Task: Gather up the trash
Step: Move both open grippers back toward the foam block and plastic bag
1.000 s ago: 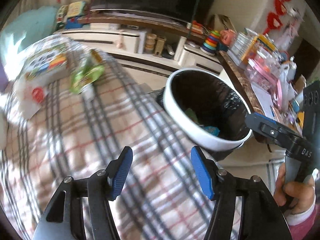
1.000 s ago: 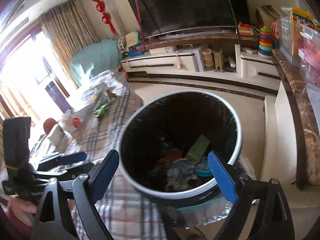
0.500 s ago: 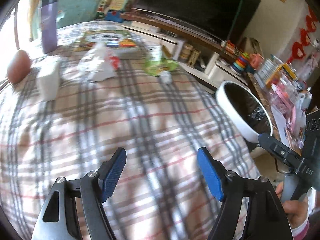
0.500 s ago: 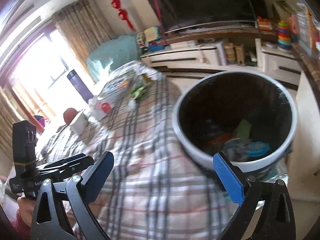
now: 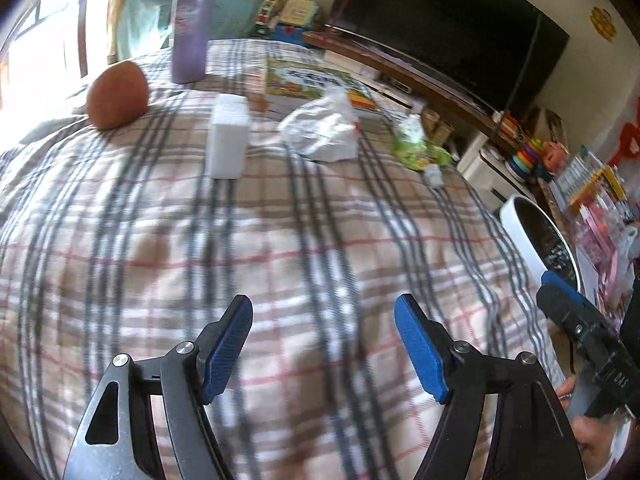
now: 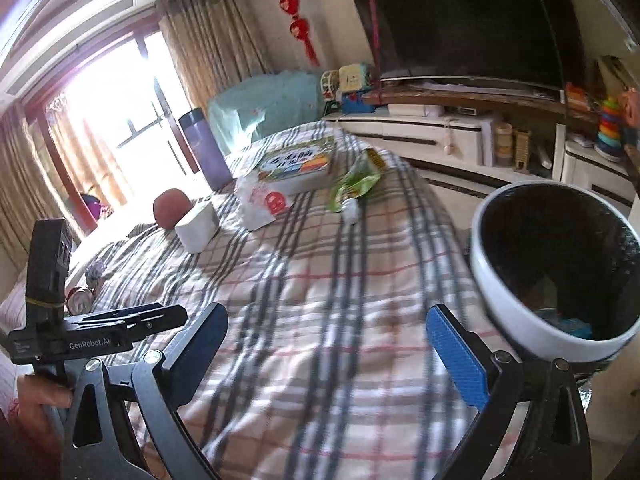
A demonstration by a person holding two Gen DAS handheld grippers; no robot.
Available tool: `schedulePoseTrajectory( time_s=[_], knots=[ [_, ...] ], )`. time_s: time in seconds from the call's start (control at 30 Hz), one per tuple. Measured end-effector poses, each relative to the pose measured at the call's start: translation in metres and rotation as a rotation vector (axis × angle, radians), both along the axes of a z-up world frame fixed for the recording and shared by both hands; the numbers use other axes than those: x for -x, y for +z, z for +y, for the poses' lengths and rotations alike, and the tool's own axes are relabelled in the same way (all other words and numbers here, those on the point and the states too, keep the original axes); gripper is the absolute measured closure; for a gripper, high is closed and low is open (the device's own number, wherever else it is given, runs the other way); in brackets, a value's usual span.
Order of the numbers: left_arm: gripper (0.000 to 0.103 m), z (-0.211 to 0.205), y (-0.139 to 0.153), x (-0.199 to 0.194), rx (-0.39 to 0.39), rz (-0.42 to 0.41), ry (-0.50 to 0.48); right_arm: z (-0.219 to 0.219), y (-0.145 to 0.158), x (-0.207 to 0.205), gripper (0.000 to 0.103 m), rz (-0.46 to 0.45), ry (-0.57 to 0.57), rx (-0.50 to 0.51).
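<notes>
We hold our left gripper [image 5: 324,344] tilted downward, its jaws apart and empty. Our right gripper [image 6: 328,356] gapes wider, also empty.

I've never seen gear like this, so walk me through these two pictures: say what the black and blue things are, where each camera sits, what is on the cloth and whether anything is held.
There is no robot here: a person holds a hand-worked pair of tongs in each hand, and a wide-angle camera on each looks forward along its blue-padded fingers. One picture looks out from the left tongs, the other from the right tongs. Both stand open and hold nothing.

On the plaid checked tablecloth lie a crumpled white plastic bag, a green snack wrapper, a white rectangular box, a round reddish-brown fruit, a tall purple flask and a colourful flat picture box. Beside the table stands a white-rimmed black-lined trash bin with some rubbish inside.
</notes>
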State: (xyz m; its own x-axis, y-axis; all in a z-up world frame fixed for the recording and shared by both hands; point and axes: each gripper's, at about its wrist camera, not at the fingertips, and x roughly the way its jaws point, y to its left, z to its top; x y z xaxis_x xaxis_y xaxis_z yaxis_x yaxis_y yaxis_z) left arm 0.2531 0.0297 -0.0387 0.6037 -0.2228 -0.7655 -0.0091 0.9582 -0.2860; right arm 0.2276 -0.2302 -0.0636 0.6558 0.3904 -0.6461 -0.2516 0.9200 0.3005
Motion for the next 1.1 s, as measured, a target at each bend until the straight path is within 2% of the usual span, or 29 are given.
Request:
schedulePoseTrajectory(
  time_s=[0.43,0.63,0.83,0.93,1.0,1.1],
  knots=[
    [0.03,0.038,-0.005,-0.023,-0.013,0.0,0.084,0.058,-0.018,-0.039,0.002,0.117,0.071,0.034],
    [0.03,0.047,-0.009,-0.039,-0.015,-0.004,0.101,0.078,-0.021,-0.064,0.002,0.133,0.077,0.041],
    [0.03,0.056,-0.012,-0.058,-0.016,-0.024,0.119,0.091,-0.029,-0.09,0.004,0.146,0.07,0.005],
    [0.03,0.058,-0.016,-0.069,-0.028,-0.031,0.126,0.097,-0.032,-0.103,0.014,0.155,0.072,-0.02],
    [0.03,0.058,-0.018,-0.077,-0.033,-0.038,0.128,0.1,-0.035,-0.111,0.026,0.156,0.07,-0.019],
    [0.03,0.057,-0.02,-0.089,-0.046,-0.048,0.129,0.105,-0.038,-0.123,0.031,0.162,0.077,-0.038]
  ],
)
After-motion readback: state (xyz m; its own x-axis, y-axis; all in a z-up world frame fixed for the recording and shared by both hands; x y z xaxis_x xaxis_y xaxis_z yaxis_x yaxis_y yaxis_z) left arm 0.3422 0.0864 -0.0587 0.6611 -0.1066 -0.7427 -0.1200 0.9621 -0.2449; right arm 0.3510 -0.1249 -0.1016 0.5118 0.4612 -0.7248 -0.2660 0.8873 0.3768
